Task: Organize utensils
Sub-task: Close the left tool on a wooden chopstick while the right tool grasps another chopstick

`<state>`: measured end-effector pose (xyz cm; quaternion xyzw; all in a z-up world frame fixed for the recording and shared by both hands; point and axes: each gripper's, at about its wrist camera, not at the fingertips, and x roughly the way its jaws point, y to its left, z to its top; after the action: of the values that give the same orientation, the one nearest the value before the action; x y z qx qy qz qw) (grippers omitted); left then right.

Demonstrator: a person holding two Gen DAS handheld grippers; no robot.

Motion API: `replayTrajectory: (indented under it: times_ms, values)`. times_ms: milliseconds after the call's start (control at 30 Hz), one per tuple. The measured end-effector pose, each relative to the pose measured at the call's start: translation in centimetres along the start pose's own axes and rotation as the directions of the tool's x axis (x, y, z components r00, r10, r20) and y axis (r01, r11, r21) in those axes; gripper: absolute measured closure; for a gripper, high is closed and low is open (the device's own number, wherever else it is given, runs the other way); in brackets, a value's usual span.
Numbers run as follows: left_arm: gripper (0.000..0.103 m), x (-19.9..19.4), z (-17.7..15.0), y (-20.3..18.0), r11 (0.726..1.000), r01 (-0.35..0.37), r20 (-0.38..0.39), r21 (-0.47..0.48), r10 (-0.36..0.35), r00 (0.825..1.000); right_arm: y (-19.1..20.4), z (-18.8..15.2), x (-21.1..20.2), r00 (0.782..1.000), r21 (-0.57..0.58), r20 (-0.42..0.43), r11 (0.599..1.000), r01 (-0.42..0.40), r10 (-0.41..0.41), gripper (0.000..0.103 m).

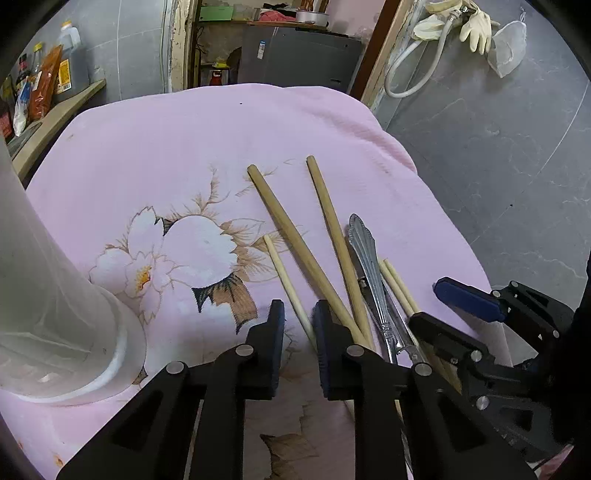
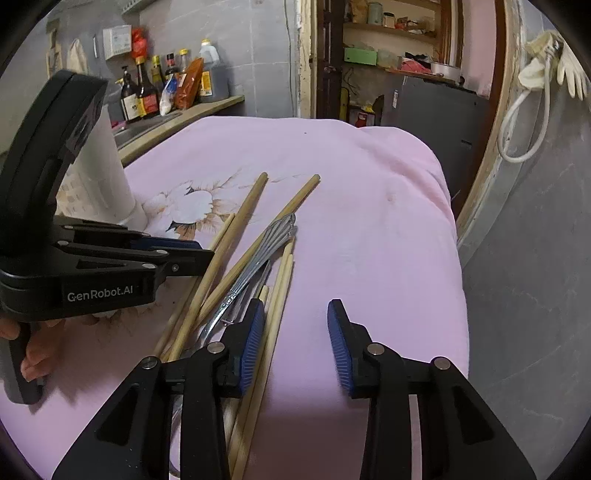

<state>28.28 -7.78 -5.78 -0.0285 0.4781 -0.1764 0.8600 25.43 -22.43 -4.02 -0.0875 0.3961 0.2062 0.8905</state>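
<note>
Utensils lie in a loose pile on a pink flowered cloth: two thick wooden chopsticks, a silver knife, a pair of thin chopsticks and one thin chopstick. My left gripper is down at the cloth. Its jaws are narrowly apart, and the single thin chopstick runs between them, close to the right pad. My right gripper stands open, with the thin pair just inside its left pad. A tall white container stands at the left.
Sauce bottles line a counter behind the container. The cloth's right edge drops off toward a grey wall, where a hose and gloves hang. A grey appliance stands beyond the far edge. A hand holds the left gripper.
</note>
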Motion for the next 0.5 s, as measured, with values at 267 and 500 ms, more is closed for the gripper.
replayTrajectory:
  times_ms: [267, 500]
  values:
    - [0.091, -0.1, -0.4, -0.3, 1.0, 0.011, 0.014, -0.003, -0.011, 1.0, -1.2, -0.2, -0.4, 0.999, 0.073, 0.02, 0.996, -0.042, 0.041, 0.071]
    - [0.091, -0.1, -0.5, -0.4, 1.0, 0.006, 0.019, 0.0, -0.006, 1.0, -1.3, -0.2, -0.4, 1.0, 0.074, 0.019, 0.997, -0.01, 0.008, 0.075]
